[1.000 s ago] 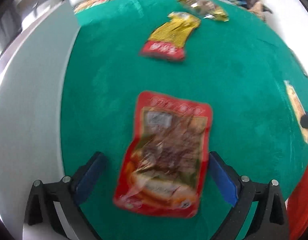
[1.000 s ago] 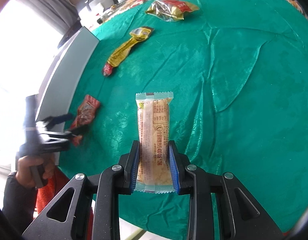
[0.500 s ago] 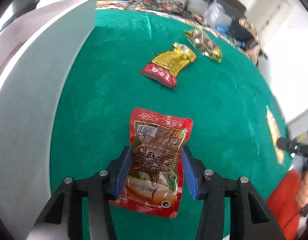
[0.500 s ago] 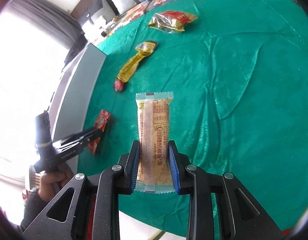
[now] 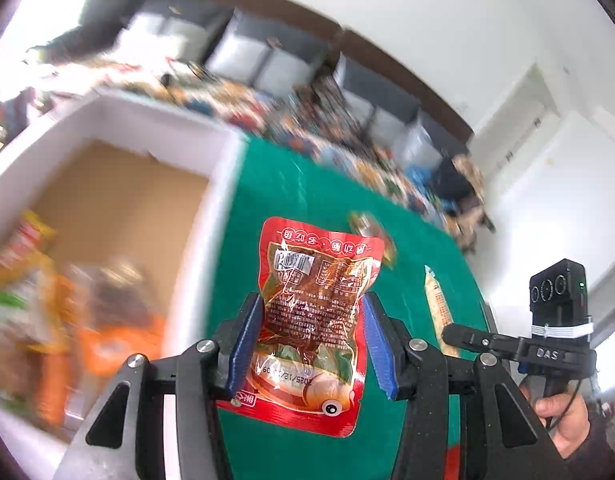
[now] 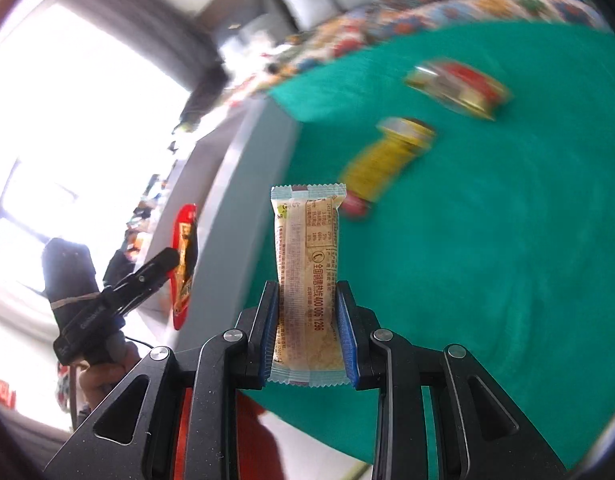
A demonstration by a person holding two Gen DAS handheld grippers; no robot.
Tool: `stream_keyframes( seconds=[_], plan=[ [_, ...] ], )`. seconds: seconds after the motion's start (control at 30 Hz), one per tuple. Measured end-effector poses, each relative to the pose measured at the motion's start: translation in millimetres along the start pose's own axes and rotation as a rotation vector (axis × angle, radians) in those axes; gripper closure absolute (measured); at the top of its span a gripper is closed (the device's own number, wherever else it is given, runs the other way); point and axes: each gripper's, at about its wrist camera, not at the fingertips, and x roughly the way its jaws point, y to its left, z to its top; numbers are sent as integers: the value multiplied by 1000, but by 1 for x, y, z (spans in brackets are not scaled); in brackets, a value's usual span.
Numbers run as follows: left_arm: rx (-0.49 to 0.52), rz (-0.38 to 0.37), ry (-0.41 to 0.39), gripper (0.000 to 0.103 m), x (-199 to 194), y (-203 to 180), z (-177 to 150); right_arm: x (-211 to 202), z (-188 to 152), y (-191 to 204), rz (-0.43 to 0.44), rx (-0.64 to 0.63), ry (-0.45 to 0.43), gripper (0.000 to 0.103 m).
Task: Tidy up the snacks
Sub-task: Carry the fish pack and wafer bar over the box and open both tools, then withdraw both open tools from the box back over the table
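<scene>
My left gripper (image 5: pixel 313 344) is shut on a red snack pouch (image 5: pixel 315 312) and holds it in the air above the green cloth, just right of a white box (image 5: pixel 211 216). The pouch also shows edge-on in the right wrist view (image 6: pixel 183 256). My right gripper (image 6: pixel 307 338) is shut on a beige bar packet (image 6: pixel 307 276), lifted above the cloth. That packet and the right gripper (image 5: pixel 451 330) show at the right of the left wrist view. The box holds several blurred snack packets (image 5: pixel 39 304) on its brown floor.
A yellow packet (image 6: pixel 387 160) and a gold-red packet (image 6: pixel 459 90) lie on the green cloth (image 6: pixel 507 260) further off. The box's grey wall (image 6: pixel 235 200) runs along the cloth's left edge. Cluttered shelves and bins stand behind the table.
My left gripper closed on the red pouch, lifted it off the cloth and swung toward the white box. My right gripper kept its hold on the beige packet and rose, turning left.
</scene>
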Motion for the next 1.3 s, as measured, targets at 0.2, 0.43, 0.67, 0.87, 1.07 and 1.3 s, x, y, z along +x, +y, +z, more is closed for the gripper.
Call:
stream_keyframes(
  seconds=[0.2,0.43,0.67,0.87,1.07,1.3],
  plan=[
    [-23,296,-57,41,-67,80,22,55,27,137,180,-178,41,74],
    [-154,486,-40,14,-101,152,-13,127,8,215,170,-302,156,25],
    [-210,357,-75,14,-81,118,-28,97,8,122,-82,-351,21,25],
    [1,152,-4,4,-22,-10,-31,56,-30,-65,-580,-335,-67,25],
    [132,49,184,0,83,-105,-74,-15,-61,-191,-790,-209,-132,25],
    [269,142,305,0,199,-130,-118,-54,-60,-238,-690,-44,-245,24]
  ],
)
